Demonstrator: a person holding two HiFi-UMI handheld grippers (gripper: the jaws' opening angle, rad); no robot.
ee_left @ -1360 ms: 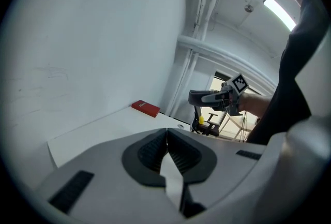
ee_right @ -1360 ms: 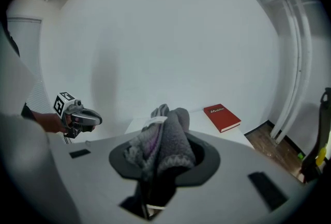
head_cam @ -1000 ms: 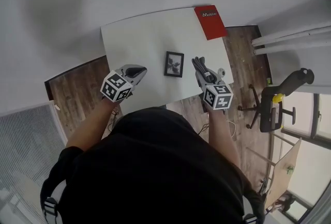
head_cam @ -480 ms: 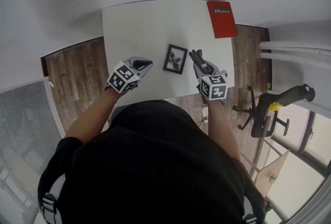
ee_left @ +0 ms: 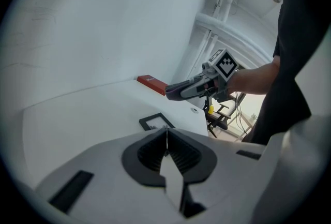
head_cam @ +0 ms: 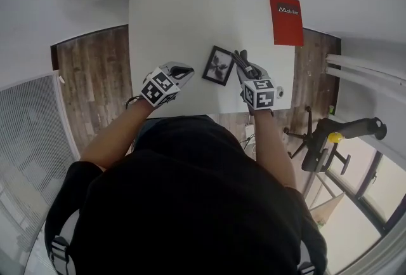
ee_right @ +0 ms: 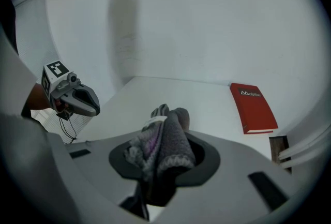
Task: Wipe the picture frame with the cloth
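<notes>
Picture frame (head_cam: 218,66): lies flat between 2 grippers, just left of right gripper (head_cam: 247,70) clamping cloth (ee_right: 166,137), nearer it than closed, empty left gripper (head_cam: 184,71)

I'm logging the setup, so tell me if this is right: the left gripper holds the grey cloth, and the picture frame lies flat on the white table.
Not quite: the grey cloth is clamped in the right gripper, as the right gripper view shows; the left gripper is shut on nothing. The picture frame does lie flat on the white table.
</notes>
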